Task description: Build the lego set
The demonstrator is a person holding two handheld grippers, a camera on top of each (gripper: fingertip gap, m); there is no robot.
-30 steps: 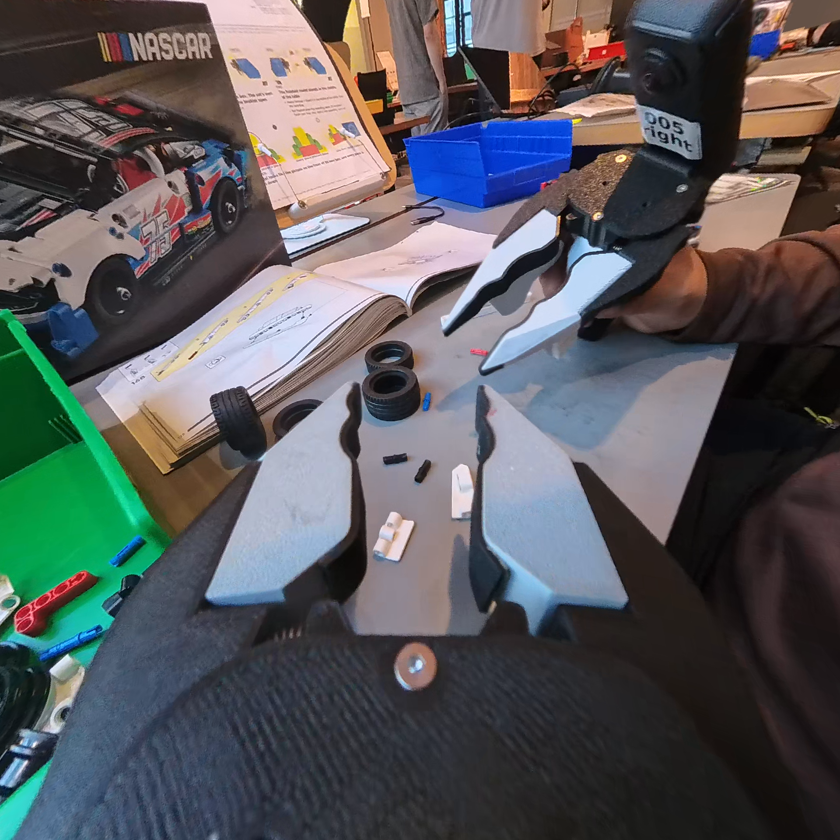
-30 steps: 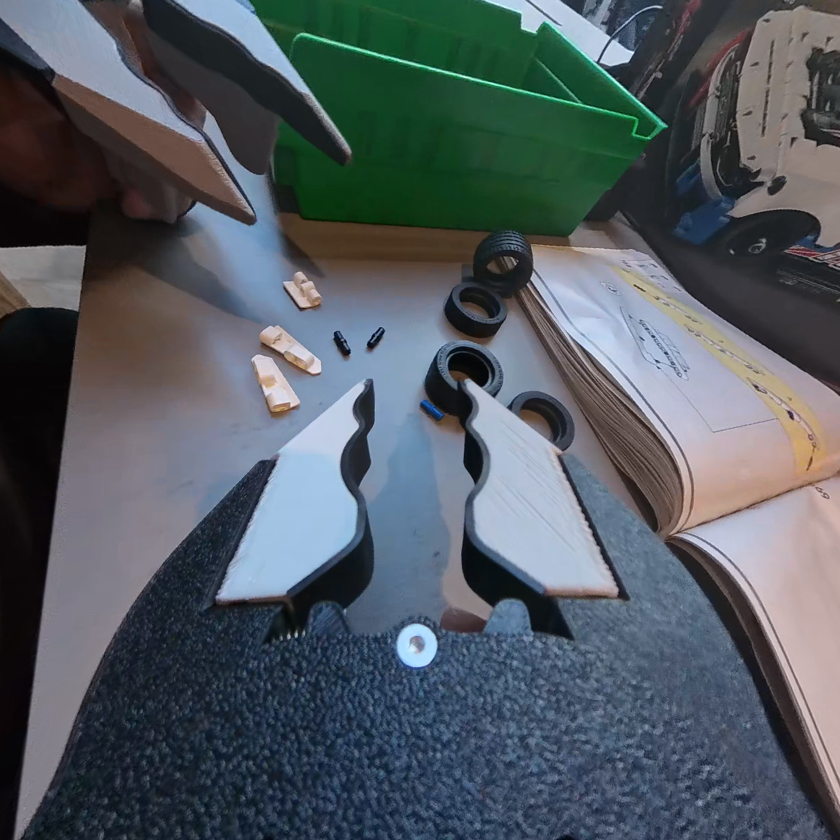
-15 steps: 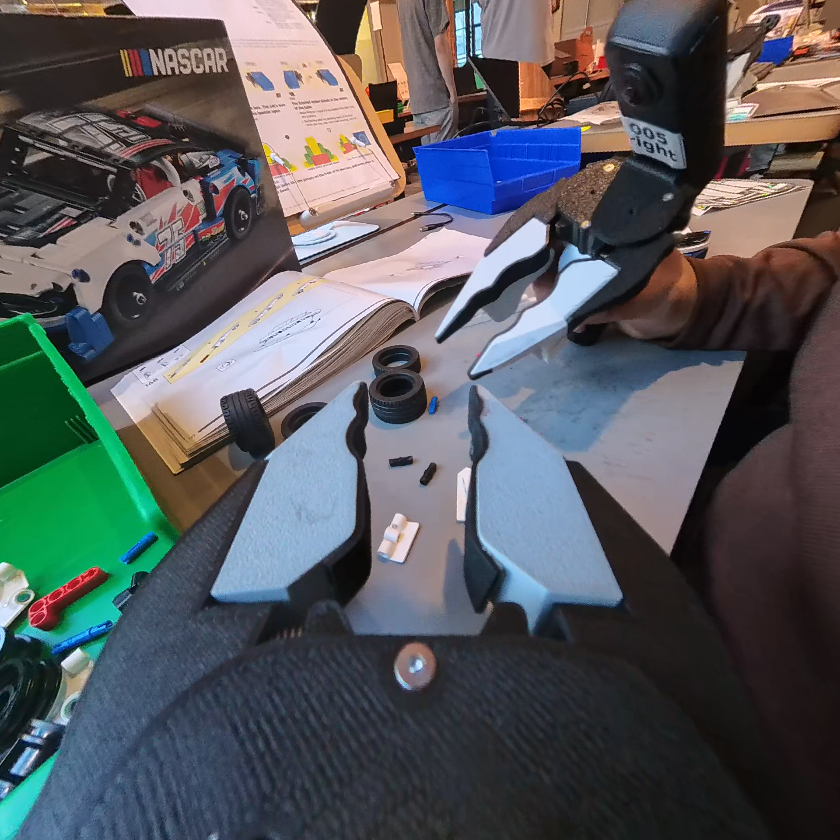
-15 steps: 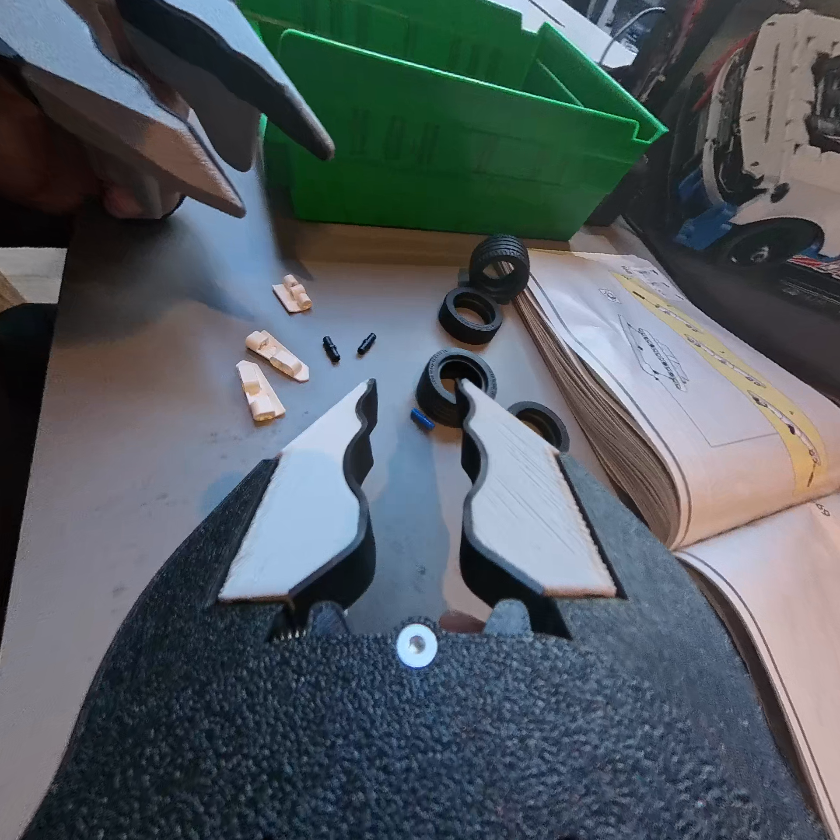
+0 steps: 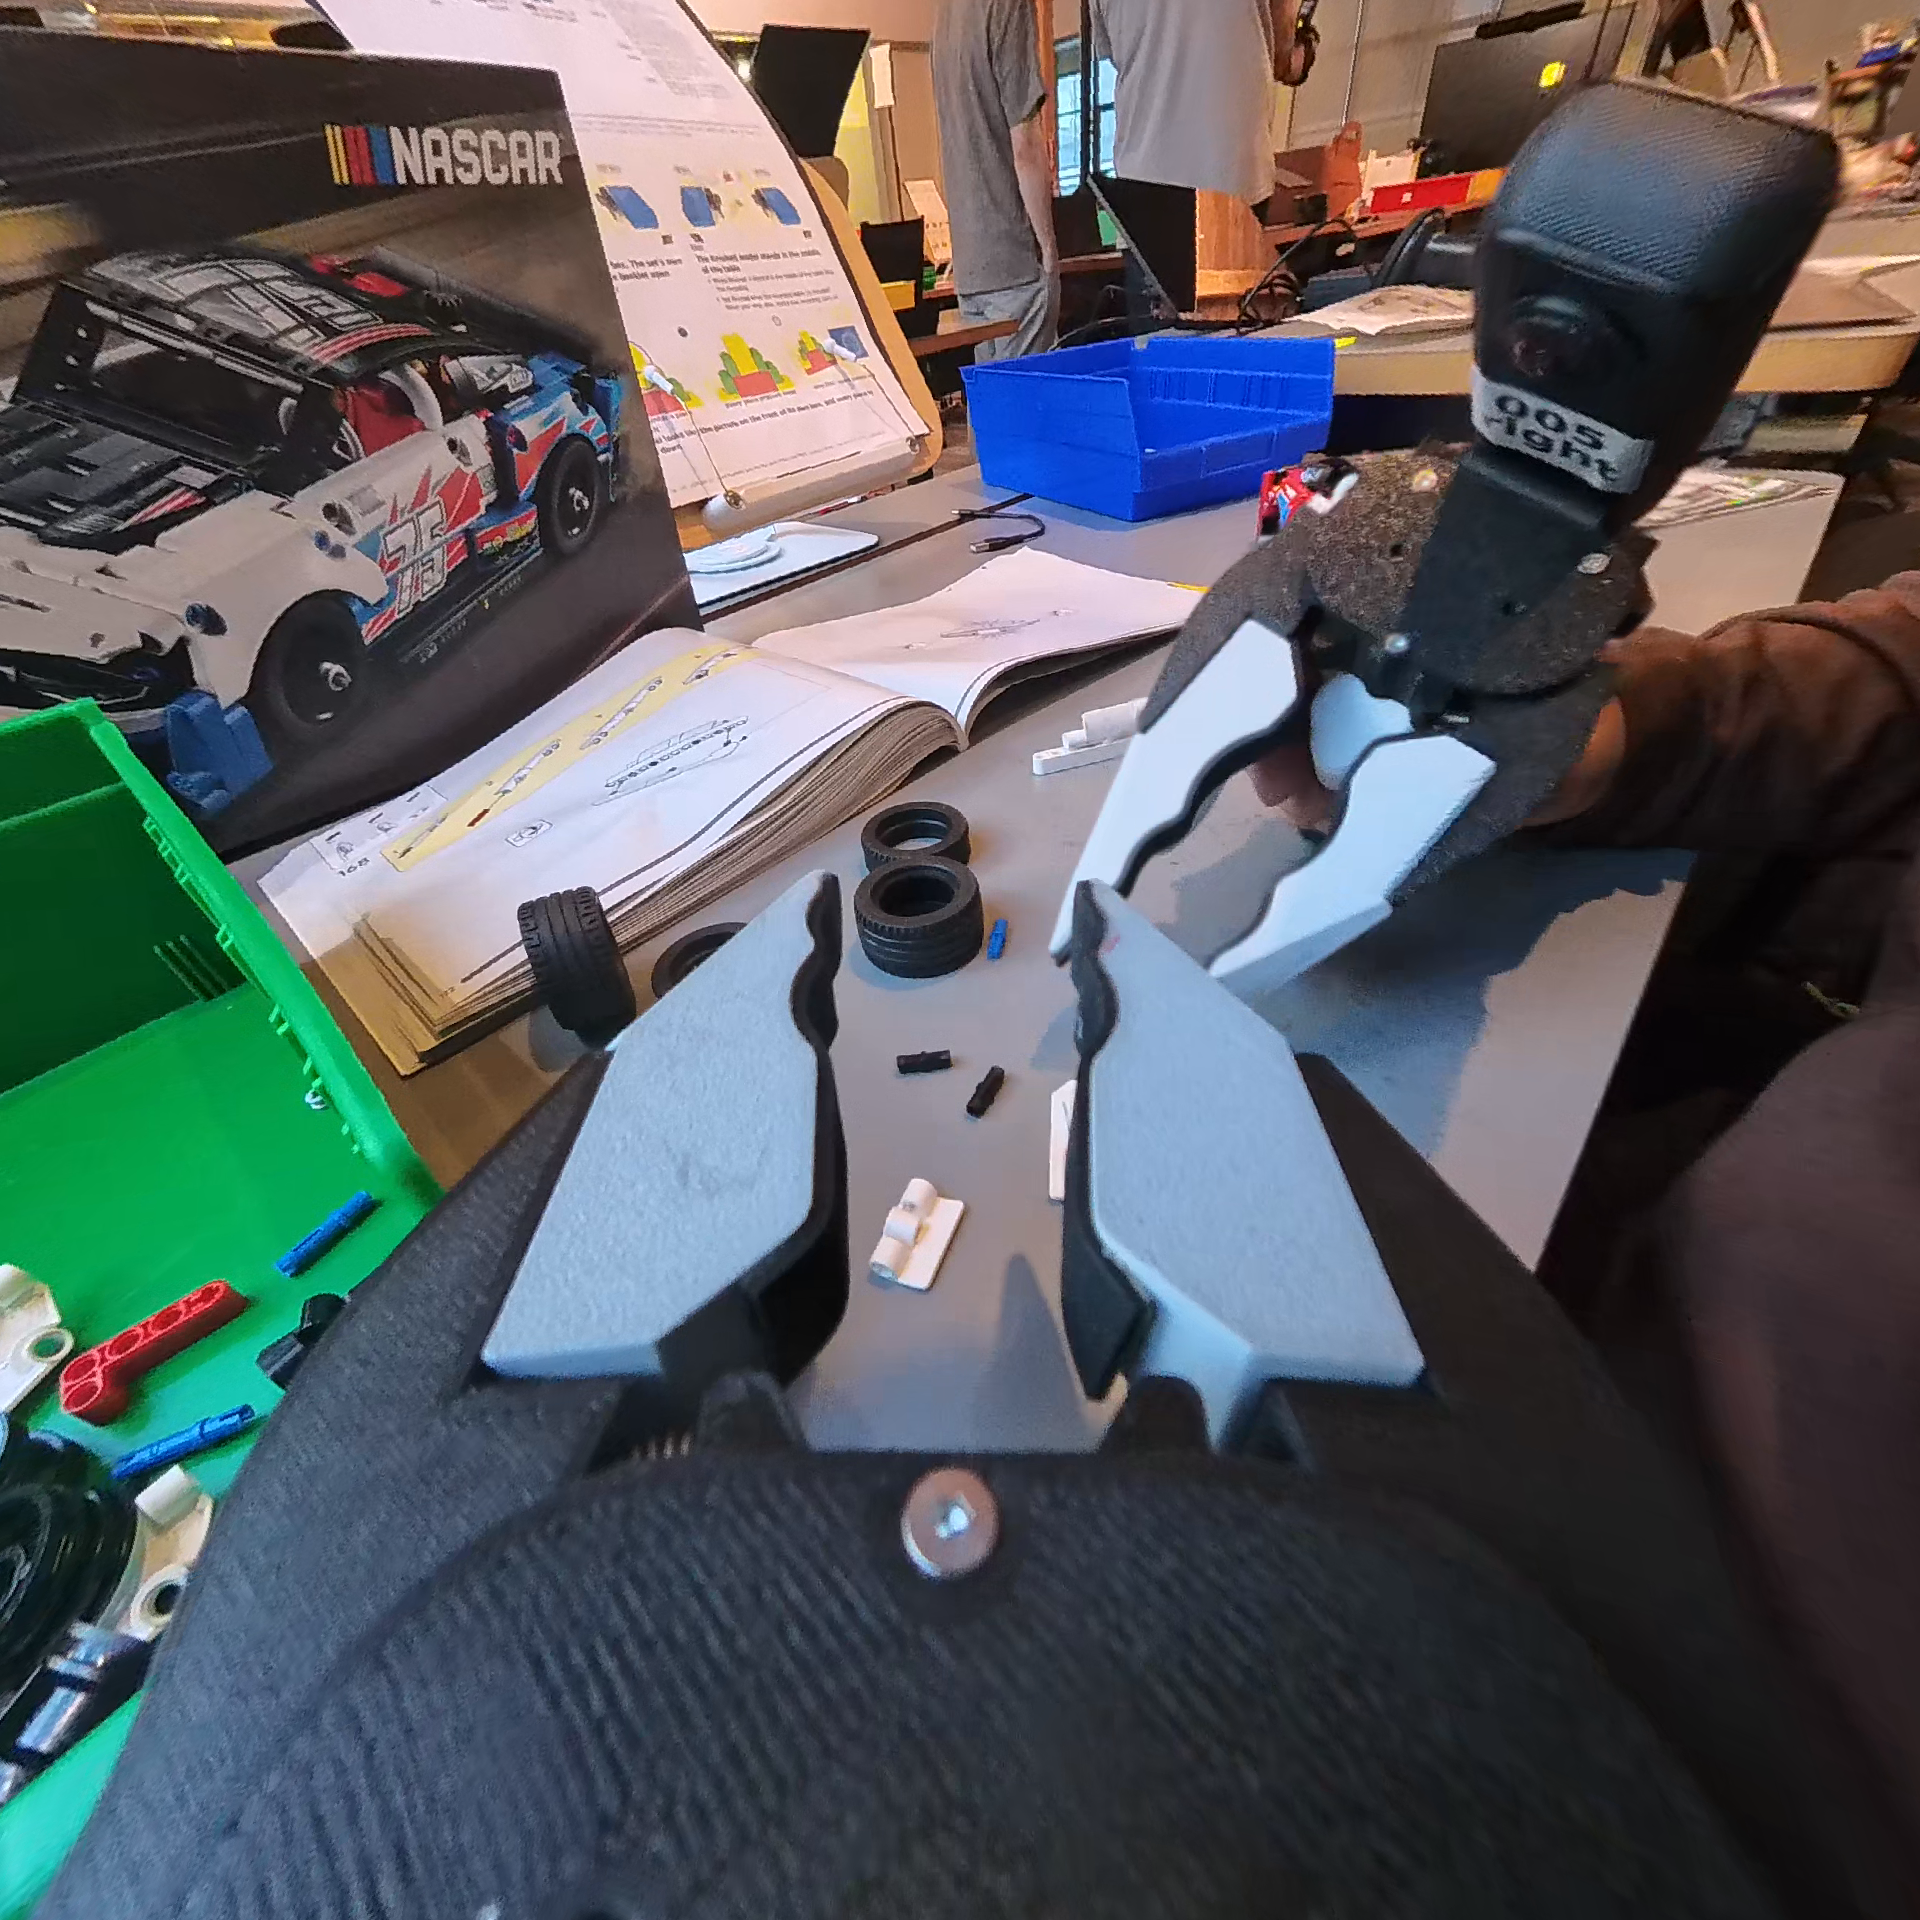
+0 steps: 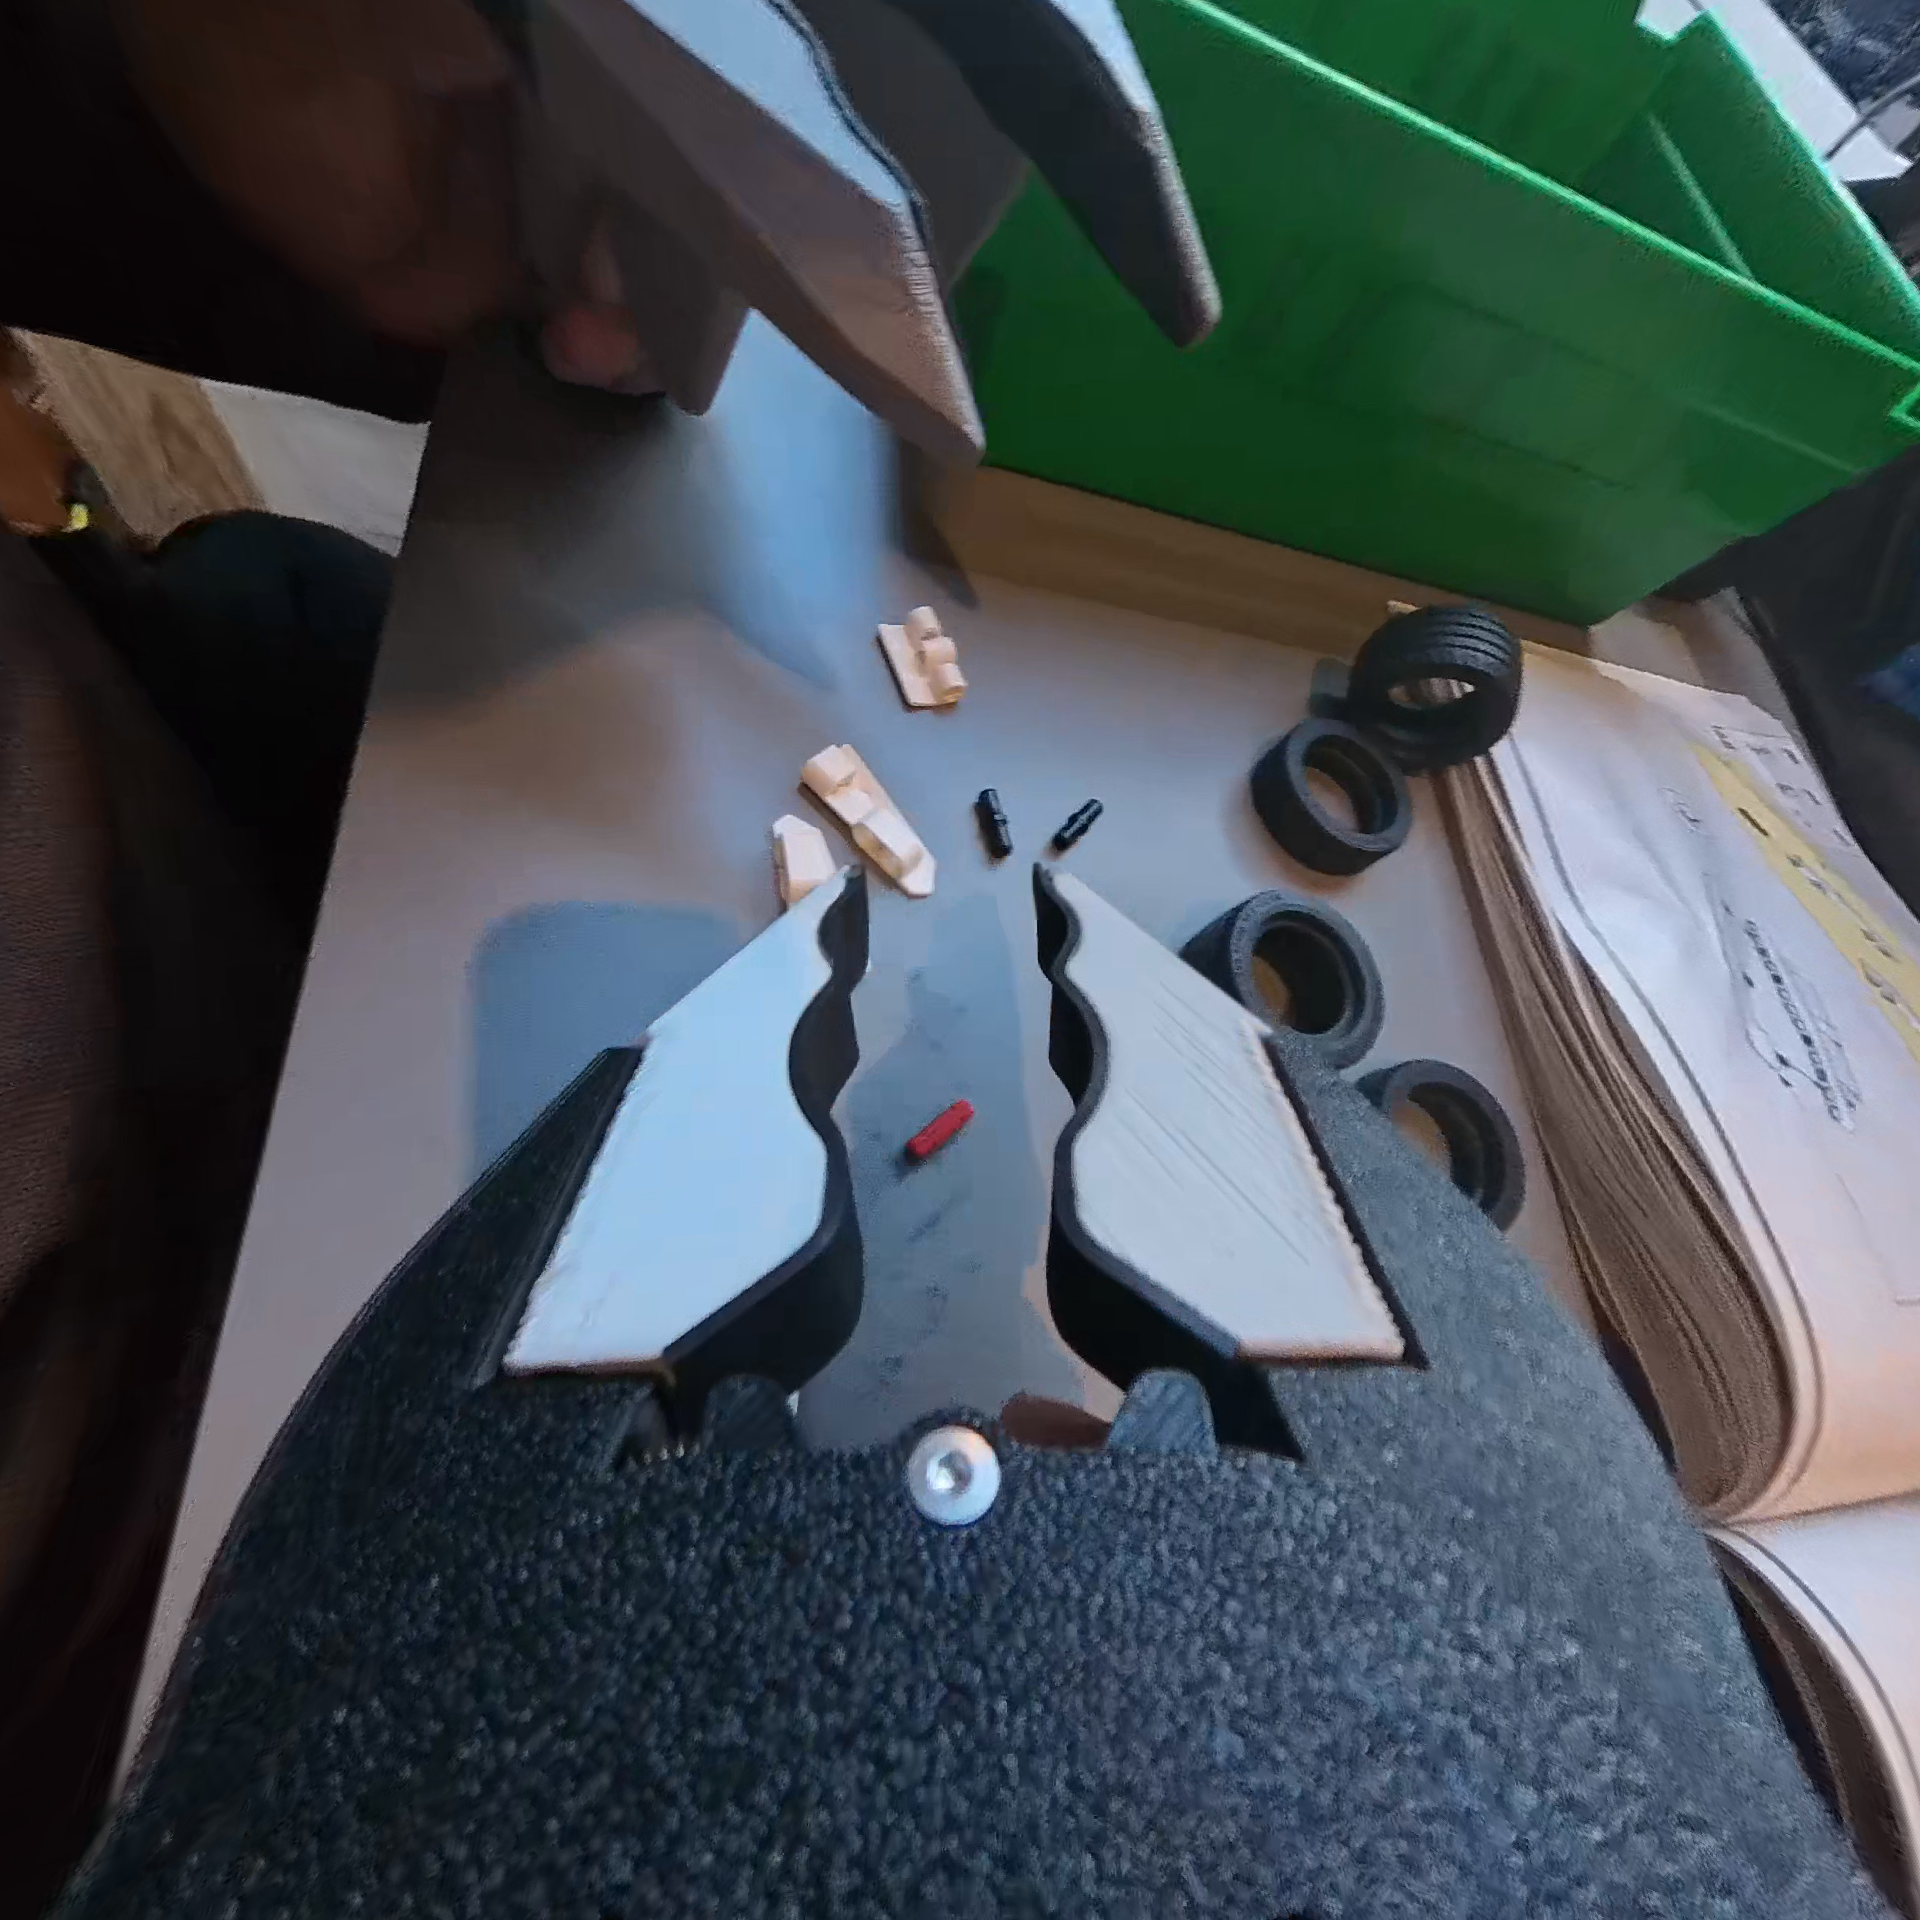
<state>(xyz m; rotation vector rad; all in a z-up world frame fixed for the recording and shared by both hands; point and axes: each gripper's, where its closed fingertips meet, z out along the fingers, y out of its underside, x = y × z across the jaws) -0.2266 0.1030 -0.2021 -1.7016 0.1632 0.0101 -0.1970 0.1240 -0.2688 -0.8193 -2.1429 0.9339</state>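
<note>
Hovering empty with jaws parted over the grey table [image 6: 582, 831], the left gripper [image 5: 948, 914] and right gripper [image 6: 948, 883] faced two short black plastic connector pins [image 6: 994, 821] beside small white pieces [image 6: 868, 821], so selecting a part seemingly required descending and closing.

A shared workshop or lab: long counters [image 5: 1538, 997], a blue parts bin [image 5: 1153, 426], monitors [image 5: 1496, 88], people standing behind.

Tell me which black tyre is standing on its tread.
The tyre leaning against the open manual; the other three lie flat on the table.
</note>
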